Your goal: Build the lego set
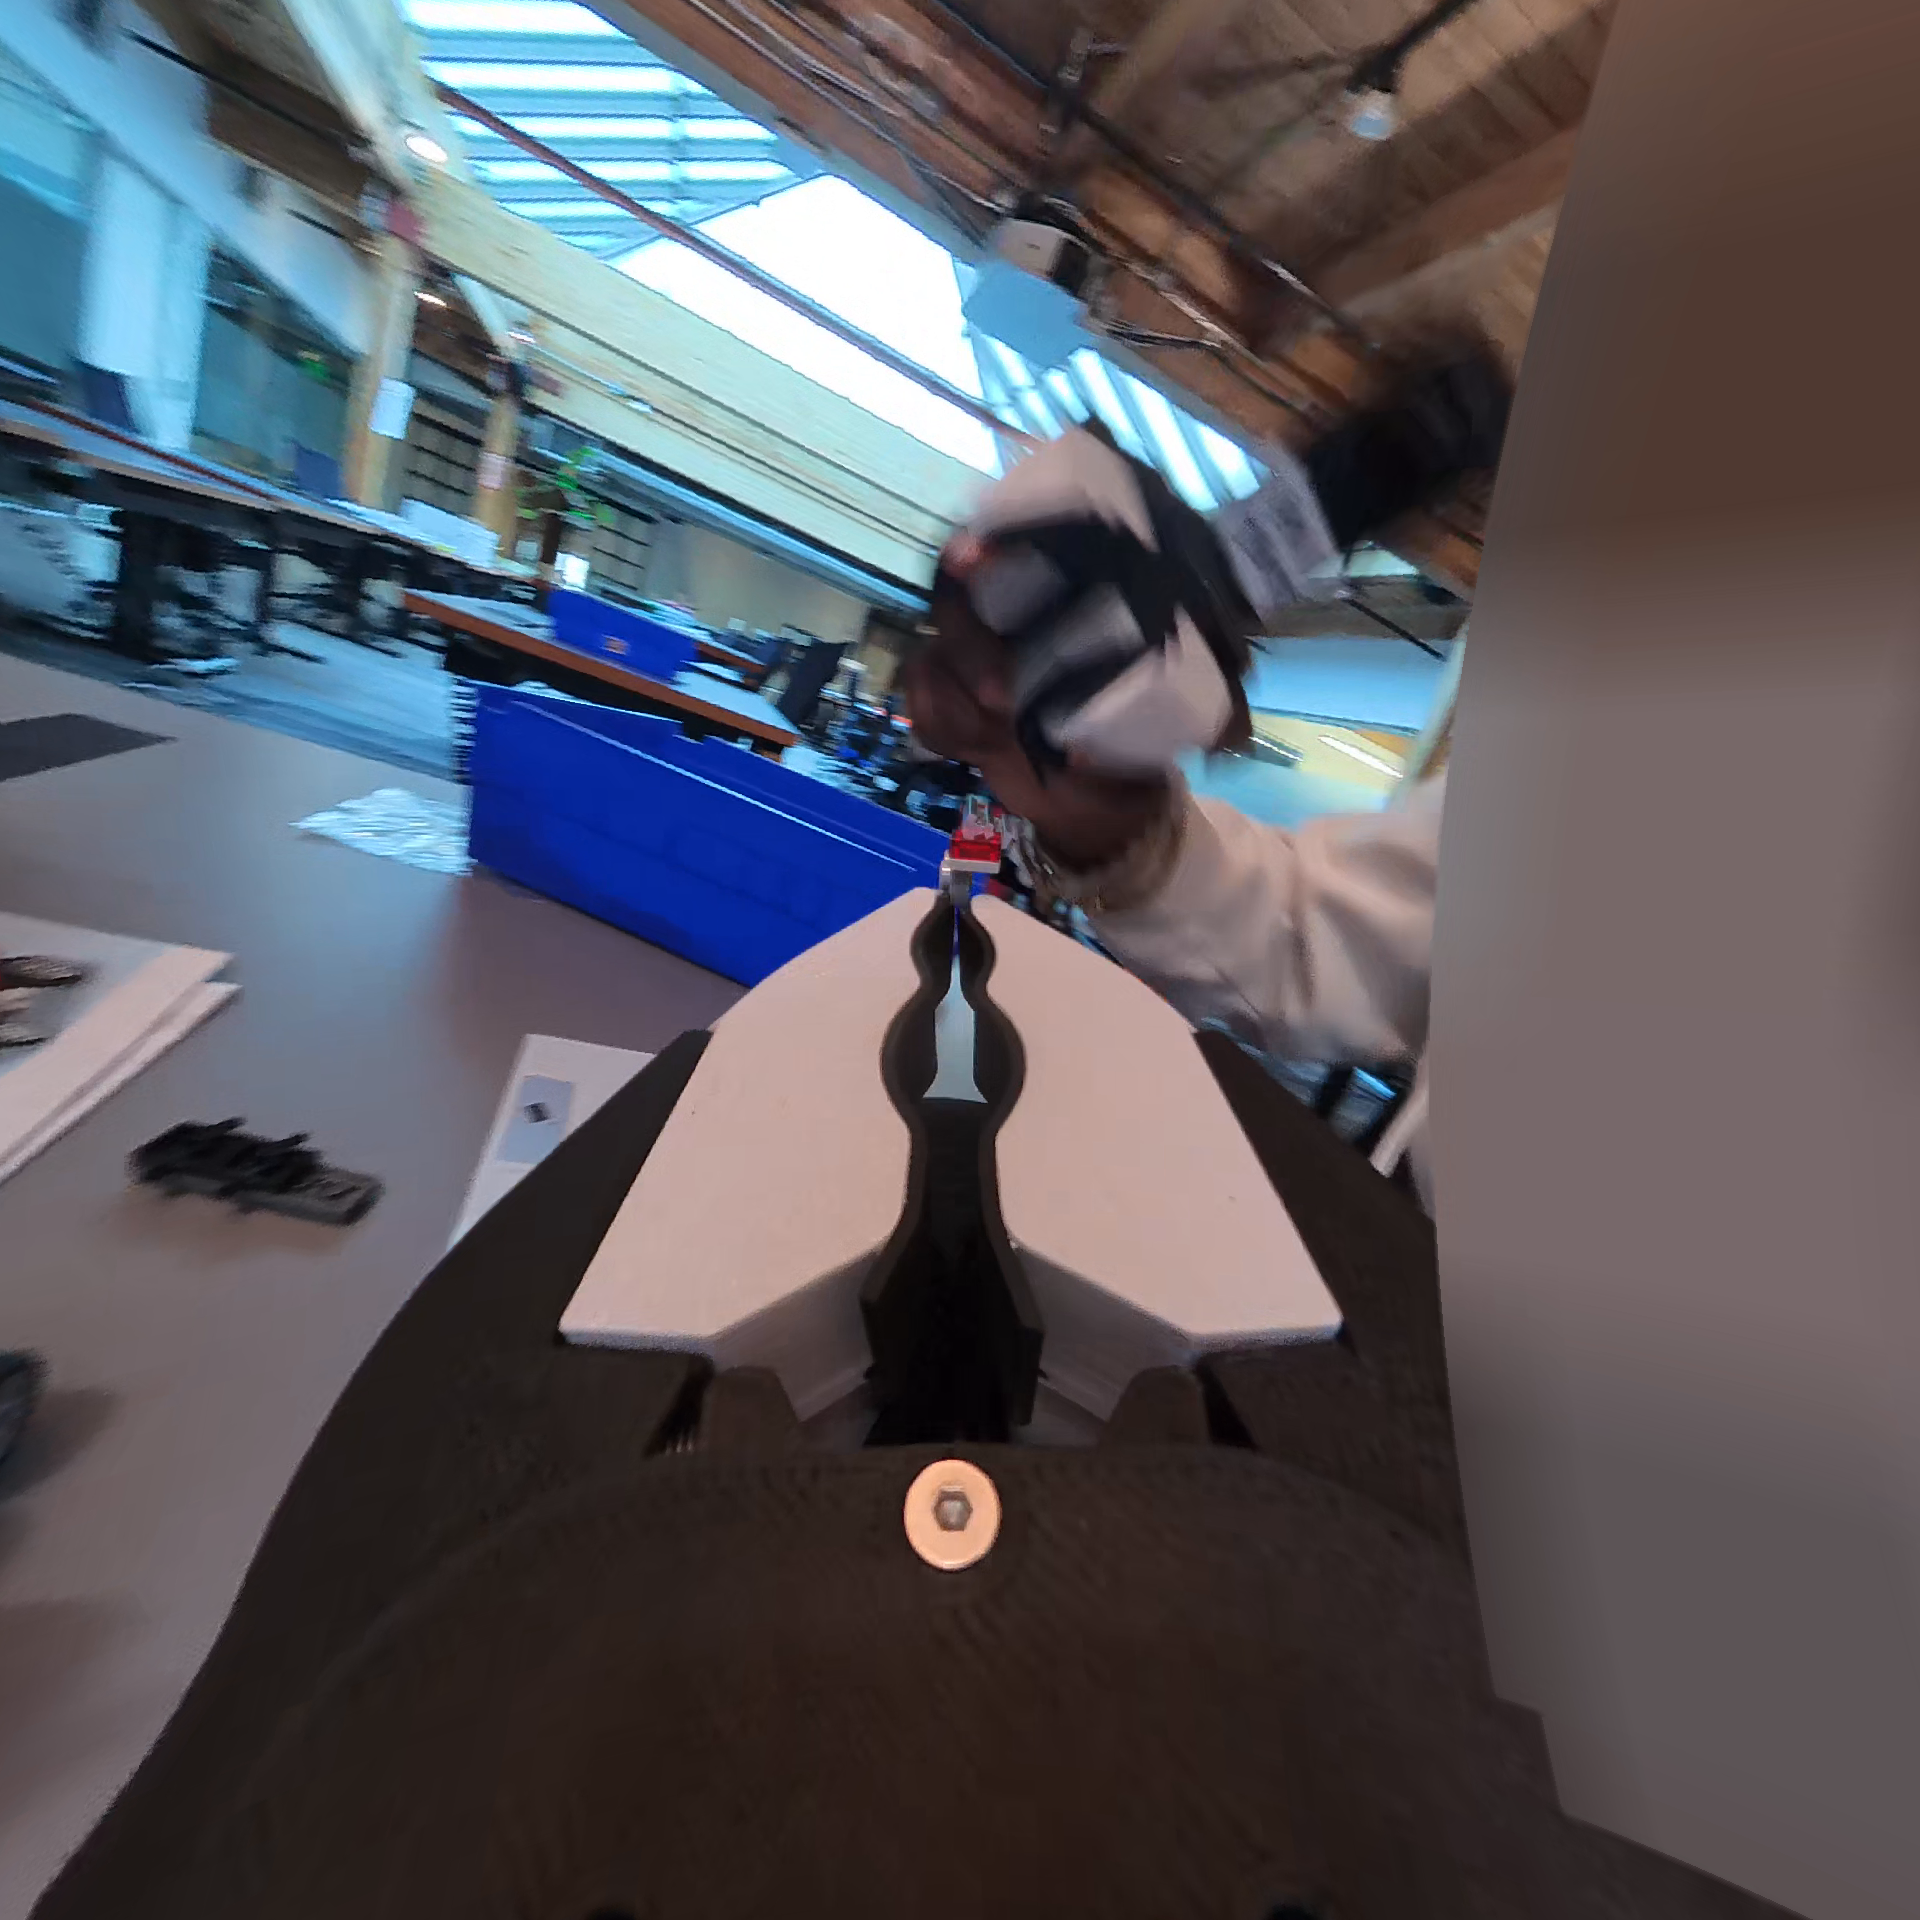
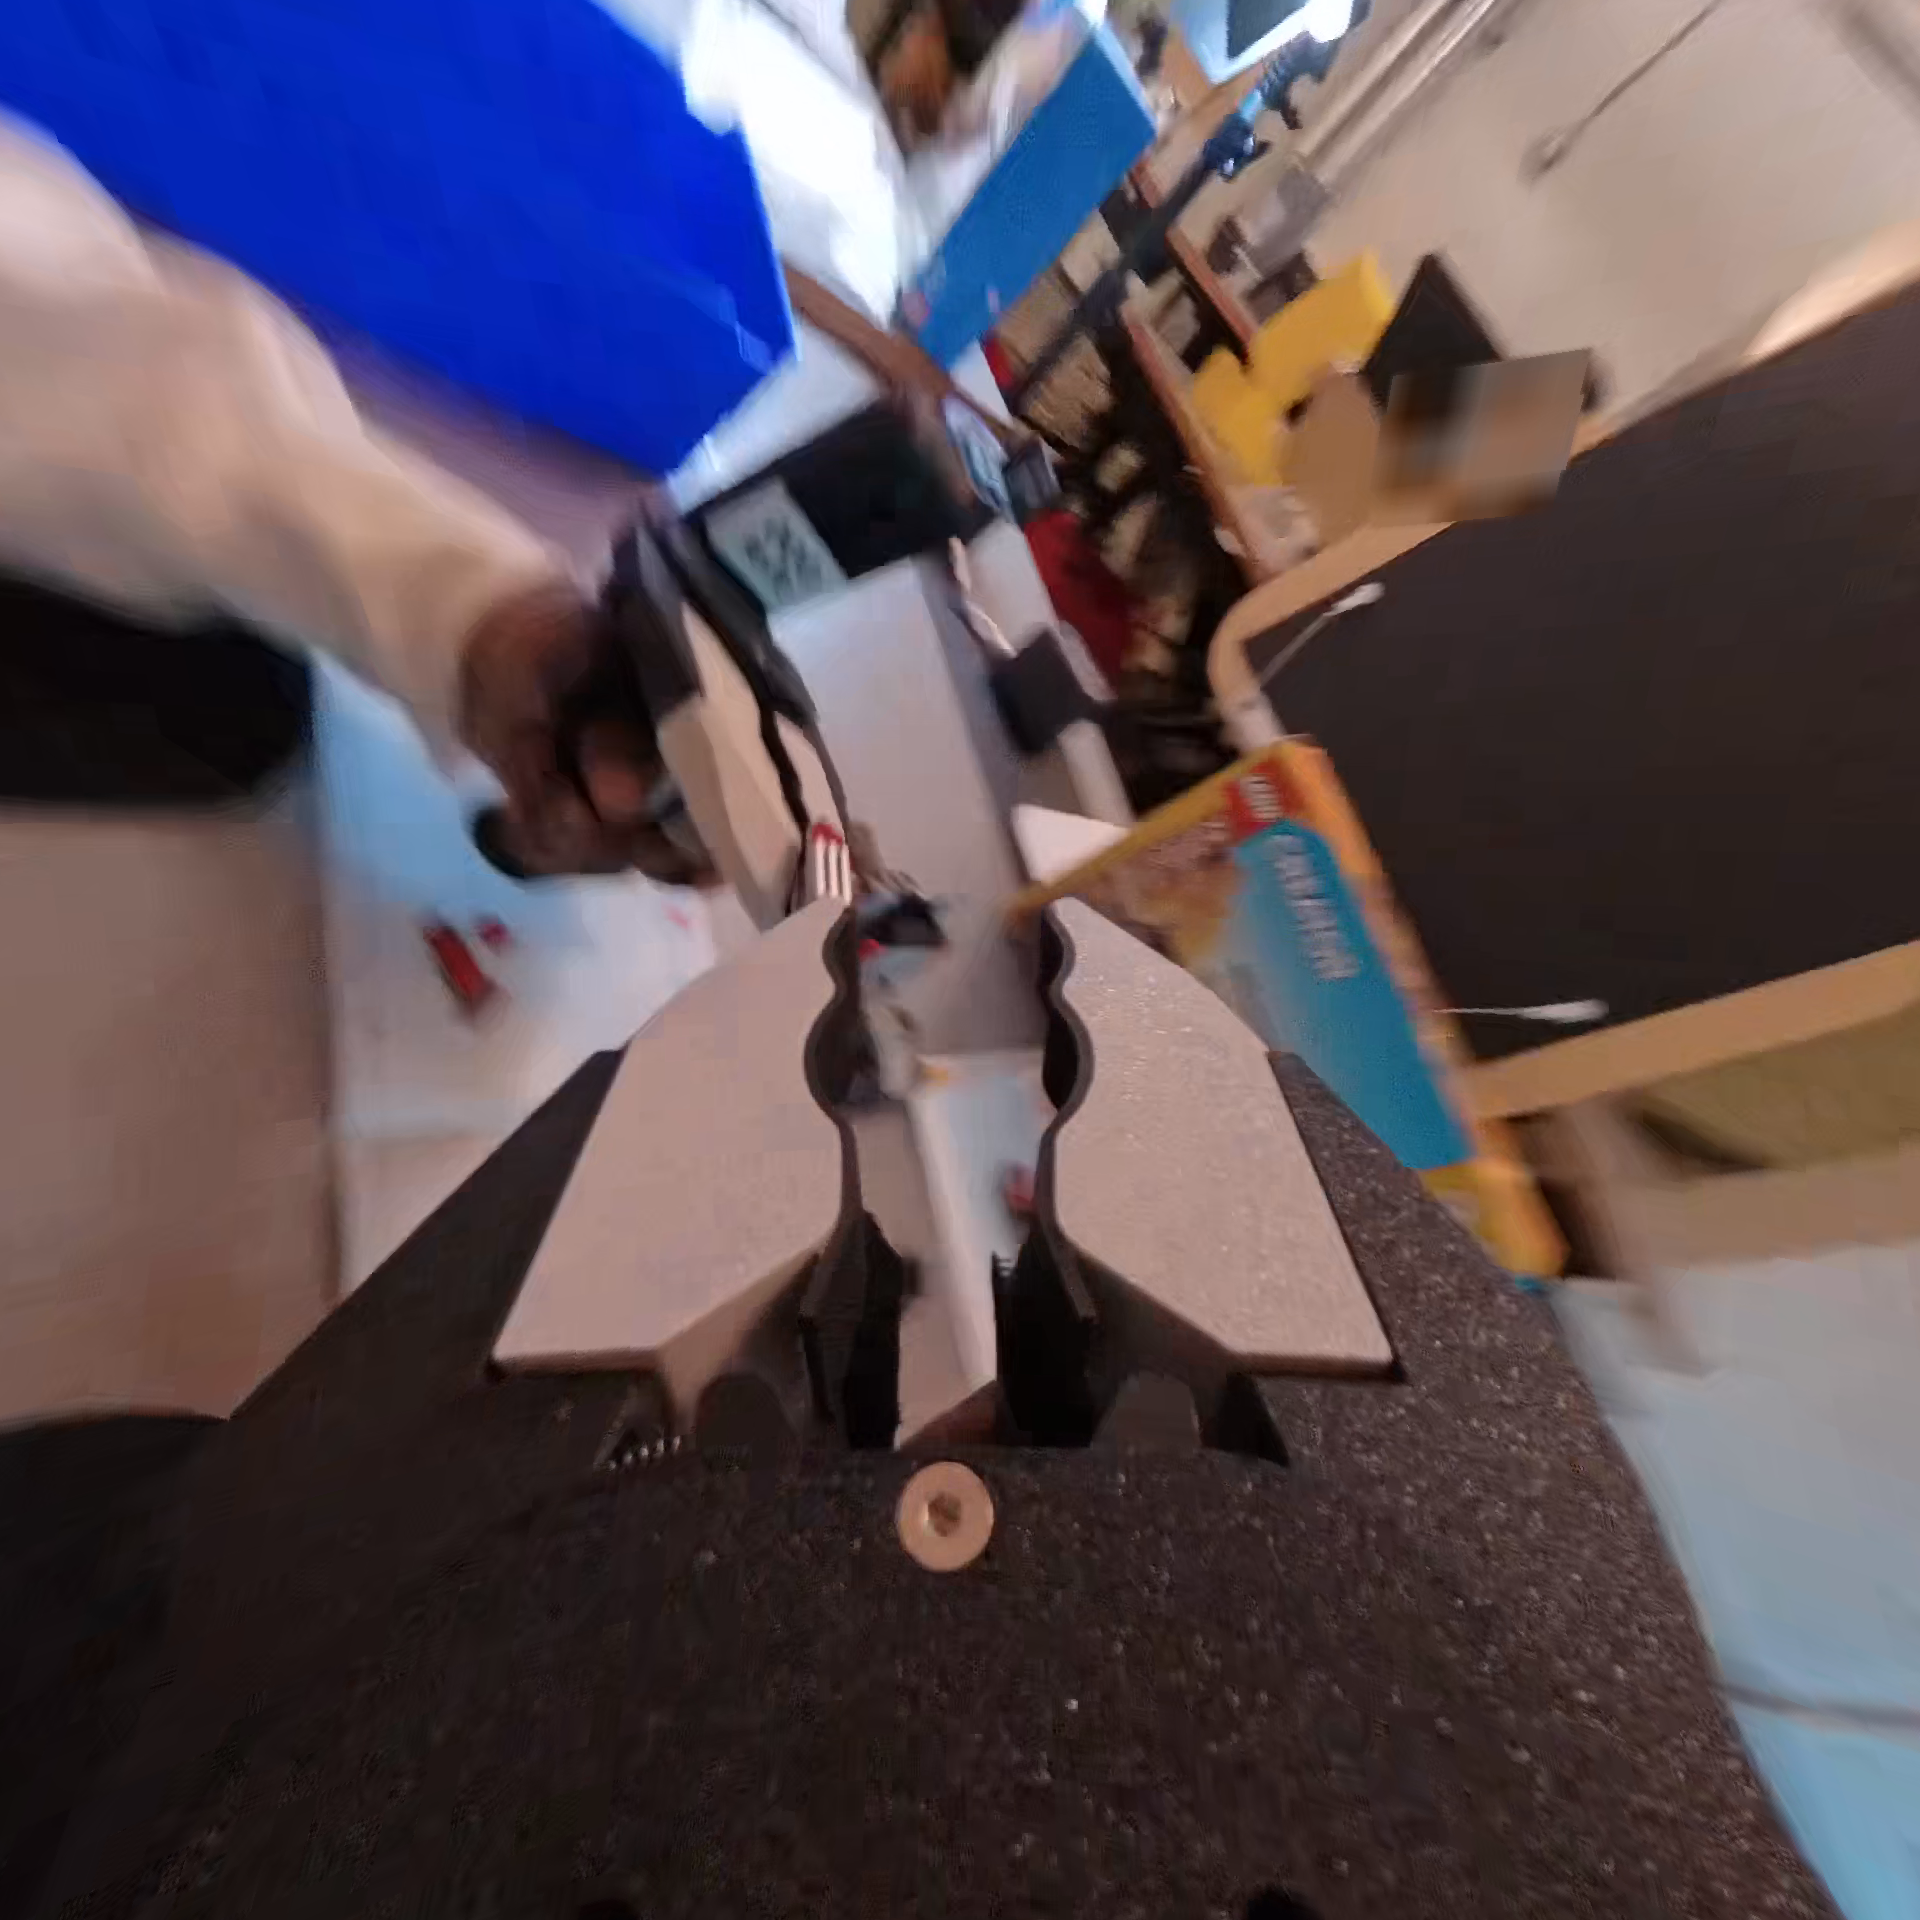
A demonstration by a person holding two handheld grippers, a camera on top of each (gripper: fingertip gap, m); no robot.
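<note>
Black pieces (image 1: 255, 1164): they lay loose on the bench (image 1: 343, 966) at your far left, near the white booklet sheets (image 1: 94, 1023), well apart from both tools.
Blue bin (image 1: 665, 821): it stood on the bench ahead of your left tool, the one tall edge on that side.
Left claw (image 1: 958, 906): you held it raised off the bench with its tips pinched together on a small red and white lego sub-build (image 1: 975, 844), which stuck out just past the tips.
Right claw, seen from the left (image 1: 1091, 613): it hung above and just right of the held piece, blurred with motion.
Step in hand: I judged you were in mid-assembly, lining the held sub-build up in the air for the other tool to work on.
Red bricks (image 2: 462, 951): in the right wrist view they lay on the pale surface to the left, near your left hand (image 2: 566, 748).
Right claw (image 2: 945, 925): its fingers stood apart and carried nothing; the small build showed between and just beyond the tips, though blur may hide a light touch.
Set box (image 2: 1340, 987): the yellow and blue box leaned just right of the right fingers, the nearest thing to strike.
Next move: it called for a slow, square closing on the small build, since so slight a grip could twist.
Open room: free air lay above the bench between your tools; the bin and the box hemmed the sides.
</note>
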